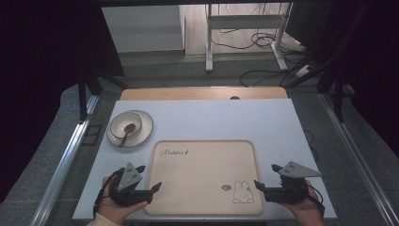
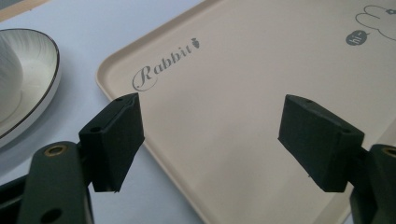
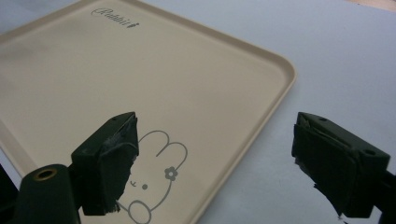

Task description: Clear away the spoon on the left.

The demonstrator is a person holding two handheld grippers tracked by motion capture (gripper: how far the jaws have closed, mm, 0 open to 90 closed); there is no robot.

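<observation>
I have the beige tray [image 1: 203, 176] in the lower middle of the high view, lying flat on the pale blue tabletop [image 1: 226, 120]. It carries the word "Rabbit" near its upper left corner and a rabbit drawing near its lower right corner.

My left gripper [image 1: 151, 189] sits at the lower left of that frame, held in the left hand [image 1: 115, 205], jaws spread wide and holding nothing. Its jaw tips reach the tray's left edge. In the left gripper view the left gripper [image 2: 210, 140] straddles that rim: one jaw is over the tabletop, the other over the tray [image 2: 261, 79] surface. I can't tell whether either jaw touches it.

My right gripper [image 1: 259, 185] is at the lower right of the high view, in the right hand [image 1: 306, 207], also released and empty. In the right gripper view the right gripper [image 3: 215, 158] has one jaw above the rabbit print and the other outside the tray [image 3: 154, 79] rim over the table.

In the left middle of the high view, just beyond the tray's upper left corner, stands a white plate [image 1: 143, 129] with a bowl [image 1: 121, 125] on it and a brown spoon [image 1: 127, 132] resting in the bowl.
</observation>
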